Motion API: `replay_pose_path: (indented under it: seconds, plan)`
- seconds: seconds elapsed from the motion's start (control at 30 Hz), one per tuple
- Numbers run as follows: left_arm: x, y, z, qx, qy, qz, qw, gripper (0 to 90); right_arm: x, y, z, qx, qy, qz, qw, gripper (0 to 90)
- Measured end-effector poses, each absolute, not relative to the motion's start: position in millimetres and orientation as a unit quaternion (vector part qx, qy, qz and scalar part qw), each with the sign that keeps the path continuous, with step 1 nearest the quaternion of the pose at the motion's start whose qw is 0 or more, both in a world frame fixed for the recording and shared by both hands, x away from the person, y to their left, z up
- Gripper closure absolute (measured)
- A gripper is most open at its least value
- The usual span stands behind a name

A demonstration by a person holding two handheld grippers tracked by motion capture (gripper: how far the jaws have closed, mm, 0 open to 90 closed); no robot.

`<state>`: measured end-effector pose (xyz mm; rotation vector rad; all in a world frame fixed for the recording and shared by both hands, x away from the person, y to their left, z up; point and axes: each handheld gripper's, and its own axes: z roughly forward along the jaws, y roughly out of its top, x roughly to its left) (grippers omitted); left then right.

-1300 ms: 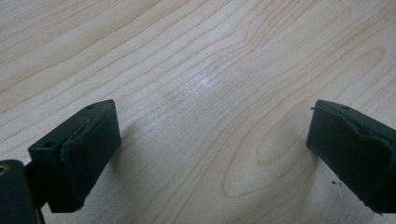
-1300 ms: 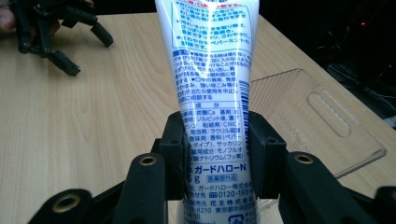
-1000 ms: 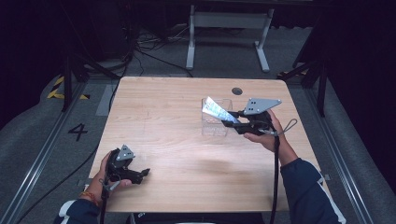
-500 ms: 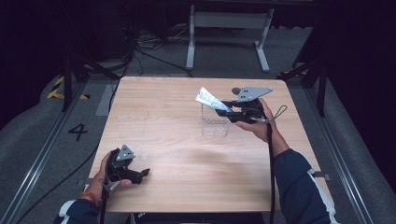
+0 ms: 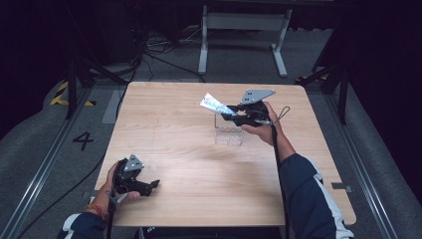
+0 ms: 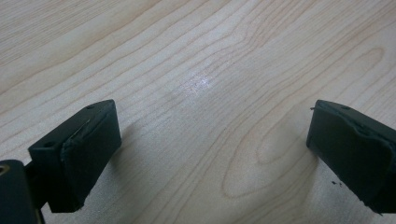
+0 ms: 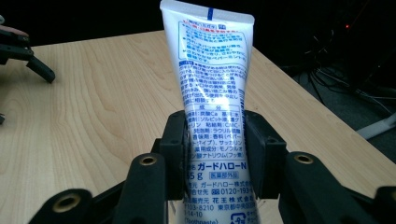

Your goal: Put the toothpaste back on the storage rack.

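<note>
My right gripper is shut on a white toothpaste tube with blue print. It holds the tube in the air, tilted, with the flat crimped end pointing left. In the right gripper view the two pads press the tube near its lower half, one on each side. Just below the right gripper a clear plastic holder stands on the wooden table. My left gripper rests at the table's front left, open. In the left gripper view the jaws of that gripper stand wide apart over bare wood.
A grey metal stand and loose cables lie on the floor behind the table. To the left, the floor carries a painted "4" and yellow-black tape. The left gripper shows at the far left of the right gripper view.
My right gripper has carried the tube leftward and a little farther back, over the clear holder. The left gripper has stayed where it was.
</note>
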<state>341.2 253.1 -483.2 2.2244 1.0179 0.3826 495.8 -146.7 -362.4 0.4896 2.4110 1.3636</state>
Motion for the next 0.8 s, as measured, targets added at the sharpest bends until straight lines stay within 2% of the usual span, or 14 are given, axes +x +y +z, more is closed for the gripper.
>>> replay_pose_path:
  seconds: [0.73,0.77,0.8]
  plan:
    - [341.4,253.2,-483.2,0.85,0.387,0.146,0.327,3.5,515.3,-148.2,-388.0,0.175,0.875,0.421,0.162,65.0]
    - [341.3,253.1,-483.3,0.849,0.388,0.145,0.327,3.4,515.4,-147.8,-390.6,0.174,0.881,0.409,0.165,68.8]
    - [341.3,253.0,-483.3,0.85,0.388,0.144,0.327,3.4,515.1,-149.0,-392.5,0.166,0.881,0.413,0.161,76.7]
